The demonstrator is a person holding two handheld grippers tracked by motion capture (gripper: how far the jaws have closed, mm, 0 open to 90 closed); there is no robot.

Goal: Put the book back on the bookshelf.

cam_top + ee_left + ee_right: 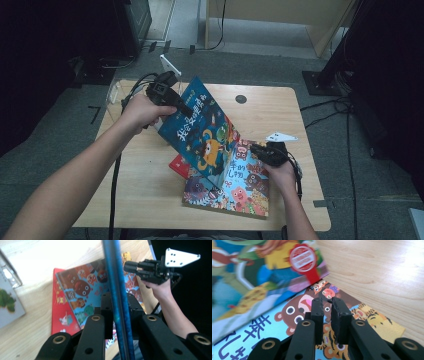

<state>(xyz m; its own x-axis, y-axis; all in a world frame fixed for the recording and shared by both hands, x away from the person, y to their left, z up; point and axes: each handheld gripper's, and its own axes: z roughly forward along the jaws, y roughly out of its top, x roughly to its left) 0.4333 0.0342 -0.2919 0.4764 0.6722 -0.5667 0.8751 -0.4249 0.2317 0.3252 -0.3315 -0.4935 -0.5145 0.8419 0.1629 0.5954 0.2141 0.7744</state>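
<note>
My left gripper is shut on the top edge of a blue picture book, which stands tilted with its lower edge on the book beneath. In the left gripper view, the book's thin blue edge runs between the pads of the left gripper. Under it, a second cartoon-animal book lies flat on a red book. My right gripper hovers at that flat book's right side. In the right gripper view, the right gripper has a narrow gap between its jaws and nothing in it.
The wooden table has a round cable hole at the back. A clear stand sits at the back left corner, with another book near it. Bare wood lies to the right of the stack.
</note>
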